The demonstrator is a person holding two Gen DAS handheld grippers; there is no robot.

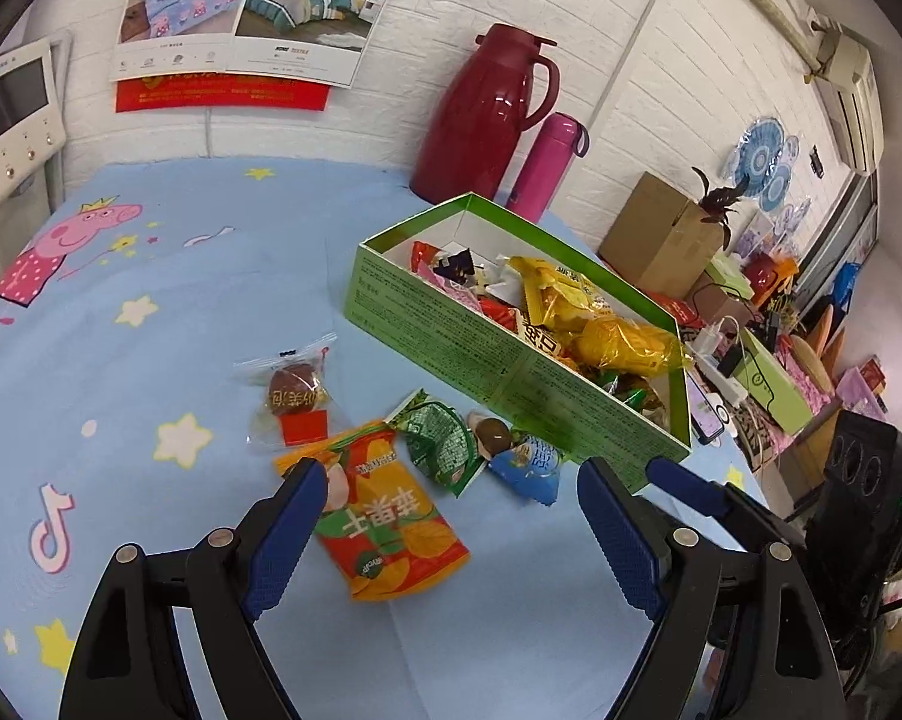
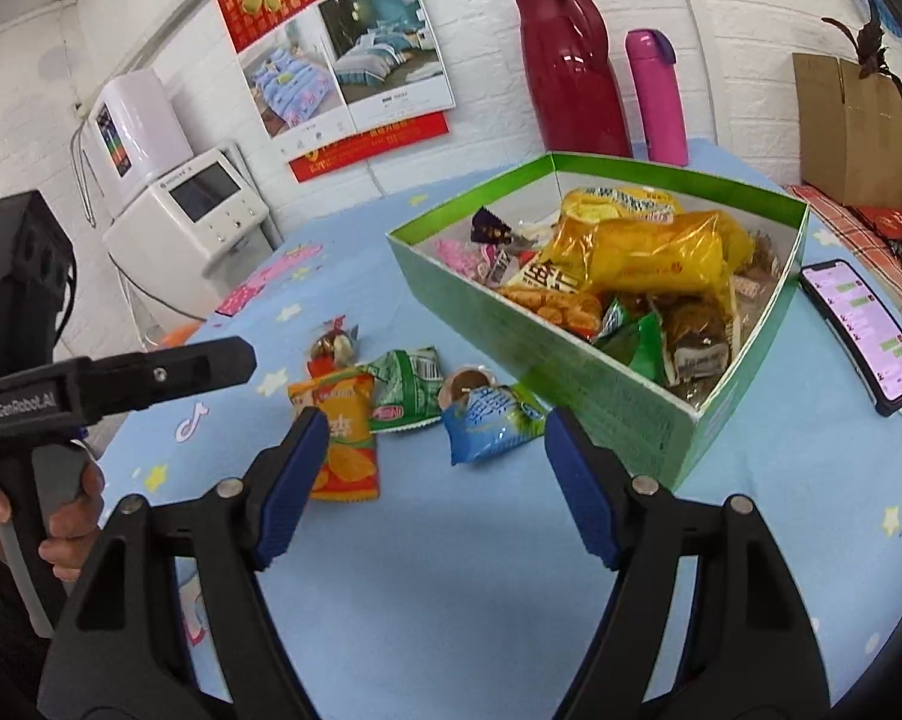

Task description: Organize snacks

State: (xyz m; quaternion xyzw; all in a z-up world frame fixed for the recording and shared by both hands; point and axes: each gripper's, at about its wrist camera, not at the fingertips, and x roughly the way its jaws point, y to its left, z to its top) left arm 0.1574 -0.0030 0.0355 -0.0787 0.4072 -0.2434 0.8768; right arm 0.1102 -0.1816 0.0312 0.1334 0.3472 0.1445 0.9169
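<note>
Green box [image 2: 571, 360] heaped with snack packets [image 2: 643, 252]; left tool [image 1: 451, 516], right tool [image 2: 435, 450] wide, empty

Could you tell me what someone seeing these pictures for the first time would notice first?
Probably the green box on the blue cartoon tablecloth, heaped with snacks and topped by big yellow bags. In front of it a few packets lie loose, among them an orange chip bag and a blue packet. Behind the box, a dark red jug and a pink bottle stand by the white brick wall.
</note>
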